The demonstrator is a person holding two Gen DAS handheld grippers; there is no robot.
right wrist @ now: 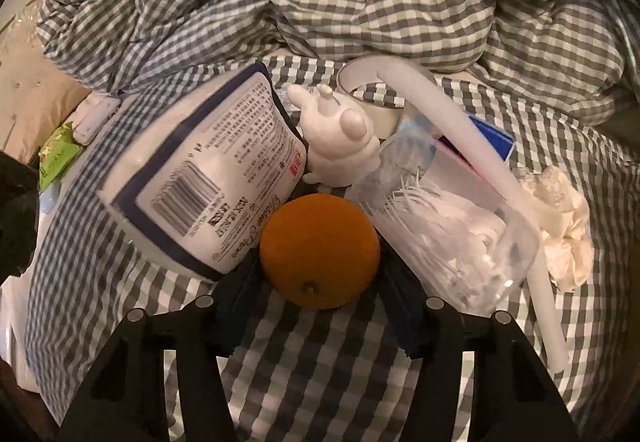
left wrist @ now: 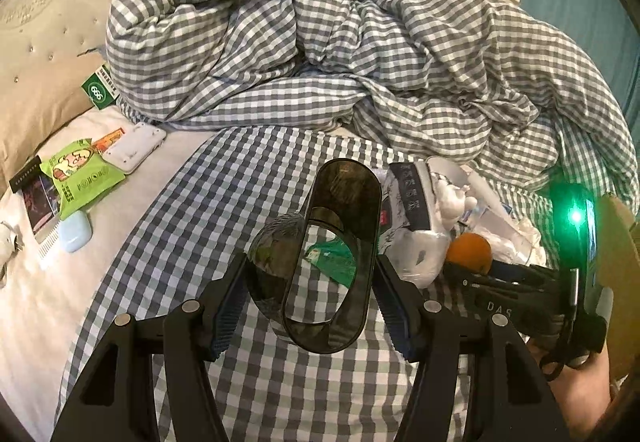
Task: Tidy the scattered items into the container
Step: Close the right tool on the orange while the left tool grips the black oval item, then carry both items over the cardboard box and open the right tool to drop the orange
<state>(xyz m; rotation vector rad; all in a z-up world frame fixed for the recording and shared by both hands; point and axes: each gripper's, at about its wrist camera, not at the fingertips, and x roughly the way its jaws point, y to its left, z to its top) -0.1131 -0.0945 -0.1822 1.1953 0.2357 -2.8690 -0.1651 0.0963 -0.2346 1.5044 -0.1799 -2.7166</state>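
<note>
My left gripper (left wrist: pixel 310 282) is shut on a smoky transparent container (left wrist: pixel 332 254) and holds it over the checked bedsheet. My right gripper (right wrist: pixel 318 282) is shut on an orange (right wrist: pixel 320 250); the orange also shows in the left wrist view (left wrist: pixel 469 253). Behind the orange lie a white tissue pack (right wrist: pixel 200 178), a white figurine (right wrist: pixel 340 138), a clear box of white picks (right wrist: pixel 444 226), a tape roll (right wrist: pixel 372 86), a long white tube (right wrist: pixel 480 150) and a white scrunchie (right wrist: pixel 568 226).
A rumpled checked duvet (left wrist: pixel 320 42) fills the back of the bed. At the left by the pillow (left wrist: pixel 36 82) lie a green snack packet (left wrist: pixel 76 174), a white device (left wrist: pixel 136 146), a pale blue case (left wrist: pixel 76 232) and a green box (left wrist: pixel 100 90).
</note>
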